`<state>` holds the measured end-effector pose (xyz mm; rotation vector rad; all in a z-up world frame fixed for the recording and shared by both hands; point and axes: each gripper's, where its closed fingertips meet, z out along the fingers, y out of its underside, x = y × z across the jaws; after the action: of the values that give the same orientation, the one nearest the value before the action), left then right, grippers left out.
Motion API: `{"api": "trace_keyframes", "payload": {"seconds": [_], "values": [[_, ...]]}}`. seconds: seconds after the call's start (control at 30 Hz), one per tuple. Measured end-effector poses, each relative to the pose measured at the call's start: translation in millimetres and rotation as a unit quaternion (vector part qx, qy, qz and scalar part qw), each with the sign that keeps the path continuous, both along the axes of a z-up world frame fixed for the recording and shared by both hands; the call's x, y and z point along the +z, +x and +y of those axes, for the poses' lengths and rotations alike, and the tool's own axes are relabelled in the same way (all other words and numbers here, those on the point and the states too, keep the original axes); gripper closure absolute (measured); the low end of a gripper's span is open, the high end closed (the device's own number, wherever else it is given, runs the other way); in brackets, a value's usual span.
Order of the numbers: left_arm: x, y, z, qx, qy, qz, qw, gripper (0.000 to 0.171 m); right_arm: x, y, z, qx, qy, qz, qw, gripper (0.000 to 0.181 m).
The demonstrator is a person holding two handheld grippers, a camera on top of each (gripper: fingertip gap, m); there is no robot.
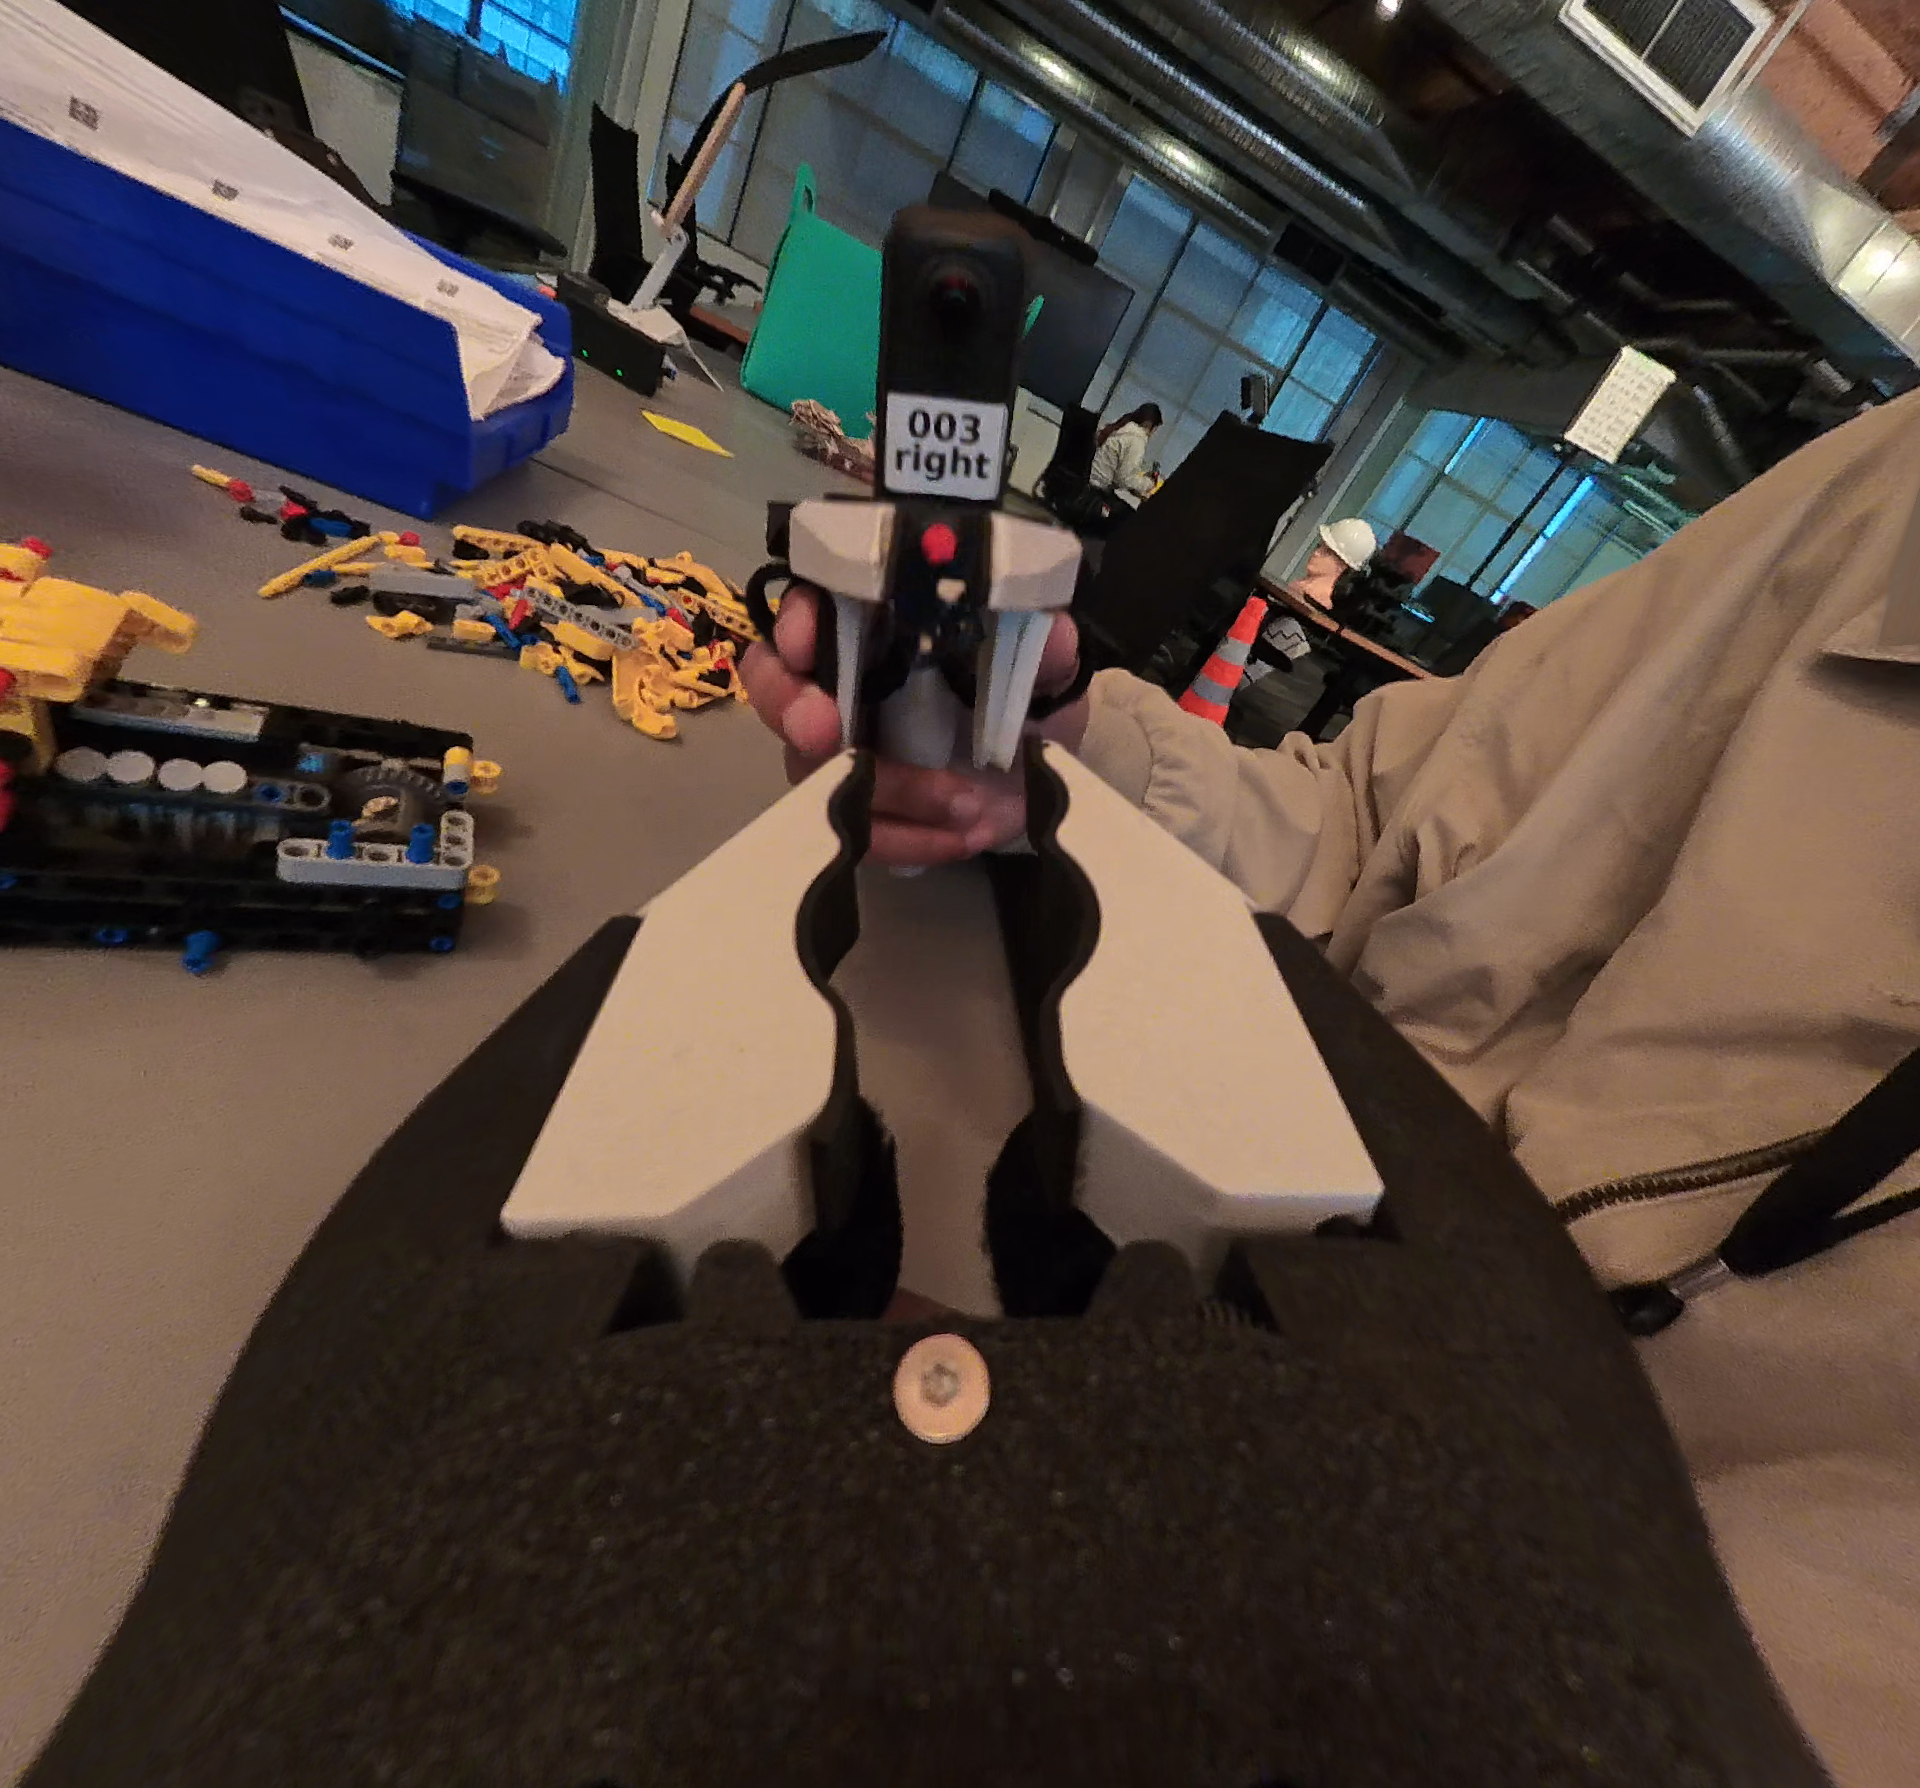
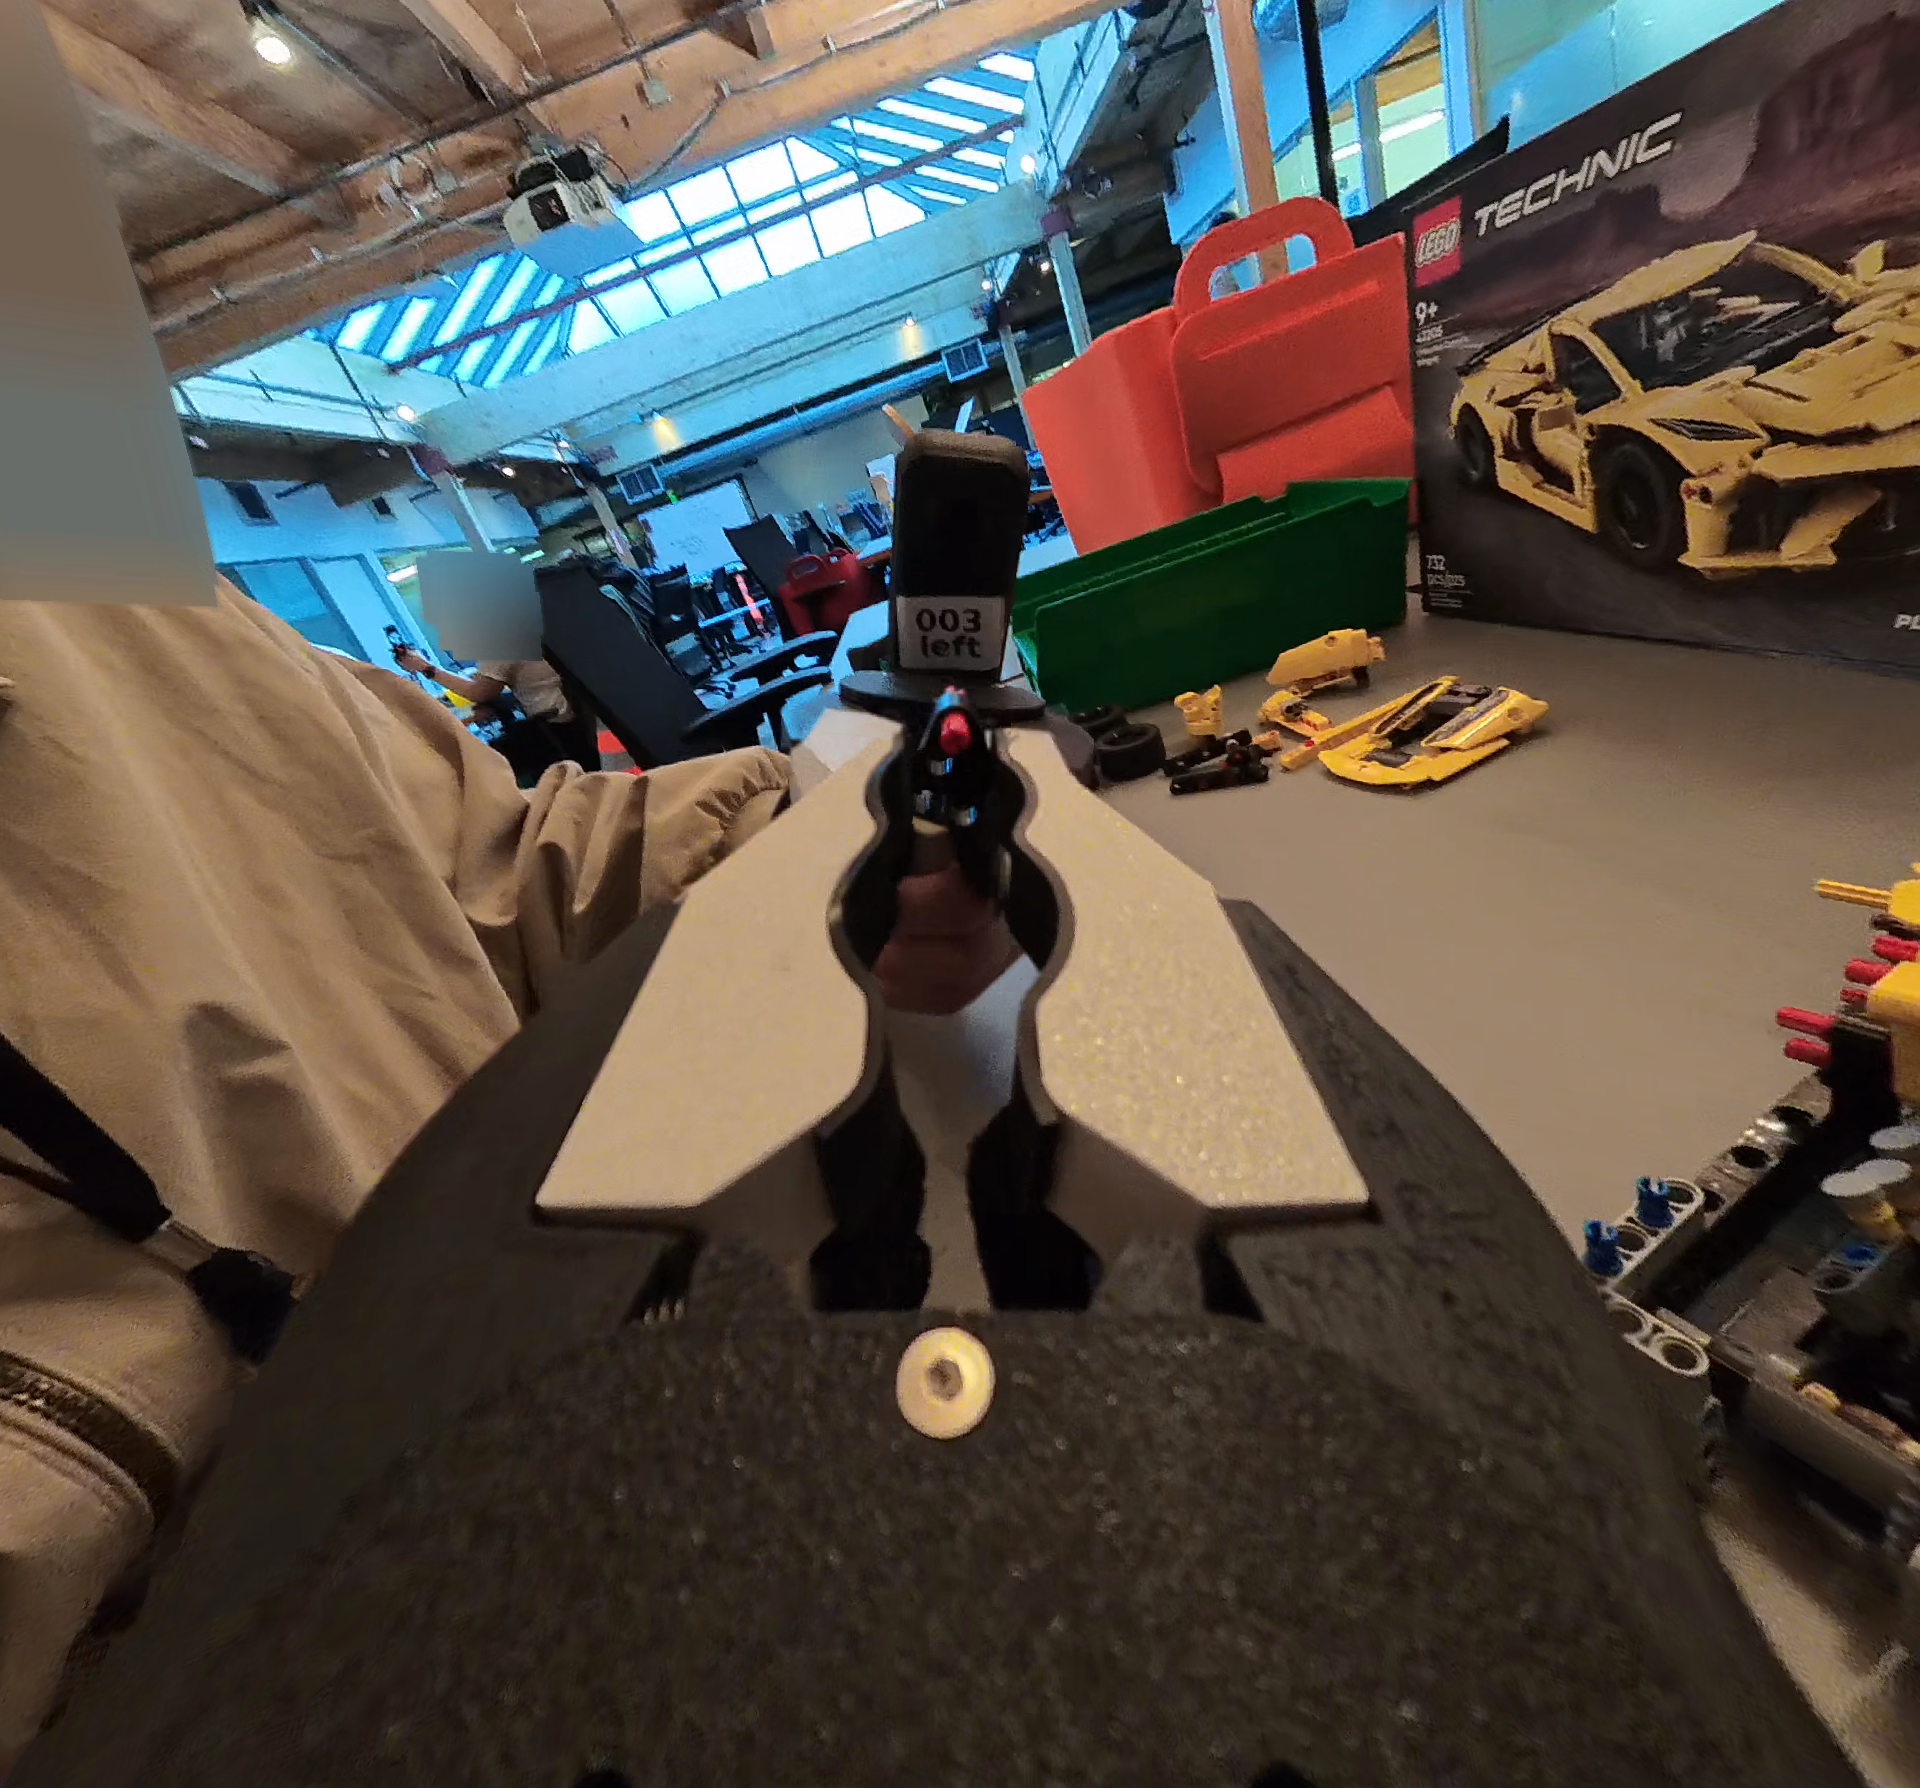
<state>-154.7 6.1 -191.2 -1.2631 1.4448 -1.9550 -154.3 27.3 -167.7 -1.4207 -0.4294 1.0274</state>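
My two grippers face each other above a grey table. My right gripper is shut on a small black piece with a red pin at its fingertips. In the left wrist view the same piece sits between the right gripper's white fingers, held by a hand. My left gripper is open and empty, its tips just short of the right gripper. Its black camera housing shows beyond the piece. A beige jacket sleeve fills one side.
A partly built black chassis lies on the table, also at the right edge. There is a pile of loose yellow parts, a blue bin, a green bin, an orange case, the printed box, a yellow body panel and tyres. Less than 4 cm separates the two grippers' tips.
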Motion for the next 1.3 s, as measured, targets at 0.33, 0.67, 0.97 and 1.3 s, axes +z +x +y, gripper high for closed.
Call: {"api": "trace_keyframes", "payload": {"seconds": [0.33, 0.67, 0.97, 1.3], "values": [[6.2, 3.6, 6.7, 0.066, 0.059, -0.028, 0.996, 0.152, -12.7, -8.3, 2.8, 0.012, -0.028, -0.016, 0.999, 0.169], [-21.3, 16.7, 42.0, 0.250, 0.401, -0.026, 0.881, 0.156, -32.6, 4.2, 20.7, -0.033, -0.108, -0.009, 0.994, 0.153], [-36.9, 22.8, 48.3, 0.290, 0.573, -0.013, 0.766, 0.156, -47.2, 10.0, 33.0, -0.080, -0.157, -0.016, 0.984, 0.155], [-36.6, 20.2, 56.4, 0.298, 0.552, 0.001, 0.779, 0.156, -53.2, 9.2, 33.9, -0.127, -0.098, -0.131, 0.978, 0.156]]}}
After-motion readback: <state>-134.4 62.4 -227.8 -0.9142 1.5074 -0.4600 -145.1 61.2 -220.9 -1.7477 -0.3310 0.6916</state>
